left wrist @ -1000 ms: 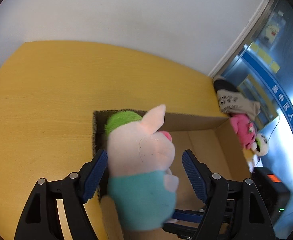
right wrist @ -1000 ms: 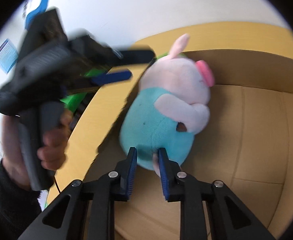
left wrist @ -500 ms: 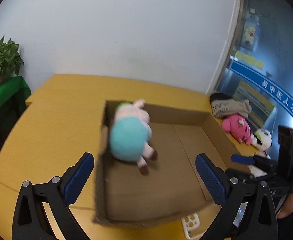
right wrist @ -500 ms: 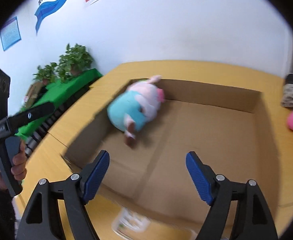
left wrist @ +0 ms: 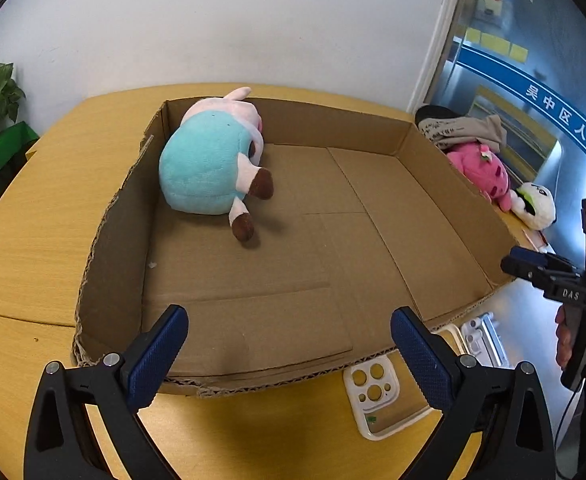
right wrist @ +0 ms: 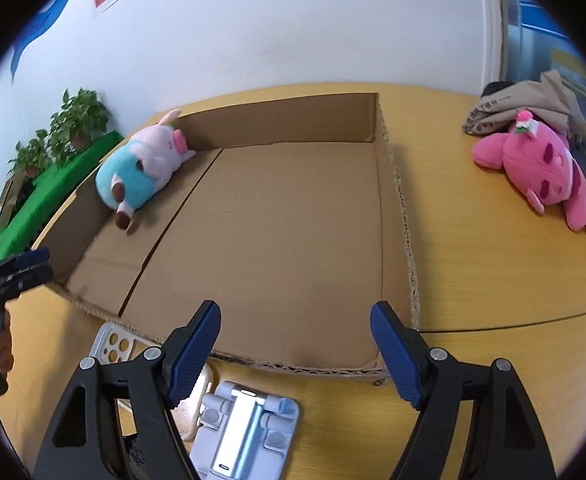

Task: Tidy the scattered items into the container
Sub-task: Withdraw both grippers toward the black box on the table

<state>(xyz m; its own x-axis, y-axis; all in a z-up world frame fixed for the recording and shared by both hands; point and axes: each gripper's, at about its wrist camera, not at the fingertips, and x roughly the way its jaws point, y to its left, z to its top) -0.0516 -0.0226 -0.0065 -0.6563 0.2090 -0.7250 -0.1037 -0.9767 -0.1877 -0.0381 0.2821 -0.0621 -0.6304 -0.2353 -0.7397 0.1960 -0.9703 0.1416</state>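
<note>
A pig plush in a teal dress [left wrist: 213,160] [right wrist: 141,172] lies in the far left corner of the shallow cardboard box [left wrist: 433,144] [right wrist: 397,208]. My left gripper [left wrist: 289,344] hangs open over the box's near edge with nothing between its fingers. My right gripper [right wrist: 295,336] is open too, above the box's near wall, empty. A pink plush [left wrist: 481,168] [right wrist: 541,168], a white plush [left wrist: 535,204] and a beige cloth [right wrist: 533,100] lie on the table right of the box. A white phone case [left wrist: 377,392] [right wrist: 113,344] and a grey phone stand [right wrist: 245,428] lie in front of the box.
The yellow wooden table [left wrist: 41,216] [right wrist: 493,280] carries everything. A white wall stands behind it, potted plants [right wrist: 77,120] on a green-covered bench to the left, a glass door [left wrist: 533,80] to the right. A person's hand holds the other gripper at each view's edge.
Both grippers opened and let go of the pig plush, which dropped into the box's far left corner. Both then drew back toward the box's near edge.
</note>
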